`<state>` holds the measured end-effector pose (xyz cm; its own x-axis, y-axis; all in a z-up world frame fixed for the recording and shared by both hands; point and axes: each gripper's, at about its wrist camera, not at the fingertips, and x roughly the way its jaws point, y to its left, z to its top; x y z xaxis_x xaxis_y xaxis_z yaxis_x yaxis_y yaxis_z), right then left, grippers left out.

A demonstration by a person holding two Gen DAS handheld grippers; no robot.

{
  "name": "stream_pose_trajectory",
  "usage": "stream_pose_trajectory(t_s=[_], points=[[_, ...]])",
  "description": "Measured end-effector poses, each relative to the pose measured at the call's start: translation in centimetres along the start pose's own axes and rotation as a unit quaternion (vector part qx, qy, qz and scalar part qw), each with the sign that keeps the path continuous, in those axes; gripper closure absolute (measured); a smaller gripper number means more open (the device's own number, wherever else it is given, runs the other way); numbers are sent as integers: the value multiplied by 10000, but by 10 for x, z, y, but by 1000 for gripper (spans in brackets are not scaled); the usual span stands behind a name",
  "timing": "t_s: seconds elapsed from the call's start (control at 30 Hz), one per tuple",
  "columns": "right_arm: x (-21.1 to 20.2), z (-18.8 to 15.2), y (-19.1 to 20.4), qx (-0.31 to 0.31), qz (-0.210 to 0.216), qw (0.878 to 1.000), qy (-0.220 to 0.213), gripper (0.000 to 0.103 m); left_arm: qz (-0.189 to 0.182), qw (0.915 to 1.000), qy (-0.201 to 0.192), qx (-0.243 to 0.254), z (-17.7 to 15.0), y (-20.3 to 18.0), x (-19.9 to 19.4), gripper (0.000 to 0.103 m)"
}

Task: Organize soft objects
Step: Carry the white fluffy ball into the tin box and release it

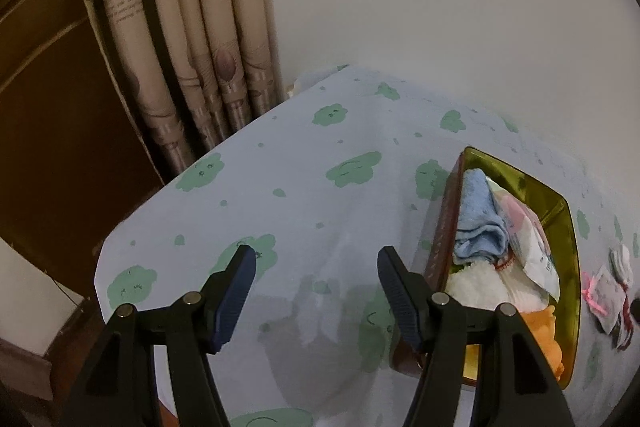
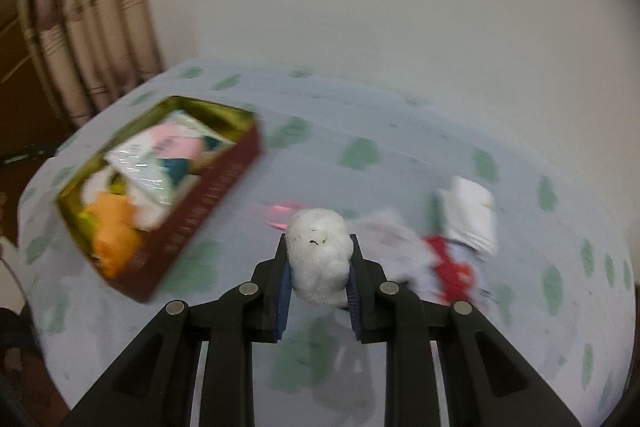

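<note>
Right gripper (image 2: 319,267) of mine clamped on a white fluffy cotton wad (image 2: 319,255) above the cloud-print tablecloth (image 2: 400,163), left gripper (image 1: 316,291) gaping wide and empty, dark red rectangular tin (image 2: 208,211) of soft cloths far left.

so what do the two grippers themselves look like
Both match: the left gripper and right gripper have matte black angular plastic arms with triangular cut-outs, round silver pivot pins at the joints, and dark blue ribbed pads on the fingers. No cables, markings or sleeves show.
</note>
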<state>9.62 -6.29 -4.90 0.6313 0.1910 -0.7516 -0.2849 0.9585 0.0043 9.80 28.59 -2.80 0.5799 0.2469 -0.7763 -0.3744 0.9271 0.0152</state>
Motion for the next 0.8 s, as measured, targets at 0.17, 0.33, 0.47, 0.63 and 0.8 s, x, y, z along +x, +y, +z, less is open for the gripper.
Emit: stream_pose_trajectory(t_s=[0.17,0.33,0.47,0.63,0.8], points=[[11,16,52,-401,382,9985,-5,81,28,9998,11,-184,1,11,2,38],[27,31,96,-672,720,9951,7,81,33,9992,111,-373,2,22,7,38],[42,46,112,-710,728,9948,23,81,31,9987,162,-492,1,27,11,38],[66,68,115,-683,539,9962,9,80,7,9983,163,-558,1,30,13,38],[100,86,111,-622,358,9972,192,79,85,9988,195,-446,1,27,15,38]])
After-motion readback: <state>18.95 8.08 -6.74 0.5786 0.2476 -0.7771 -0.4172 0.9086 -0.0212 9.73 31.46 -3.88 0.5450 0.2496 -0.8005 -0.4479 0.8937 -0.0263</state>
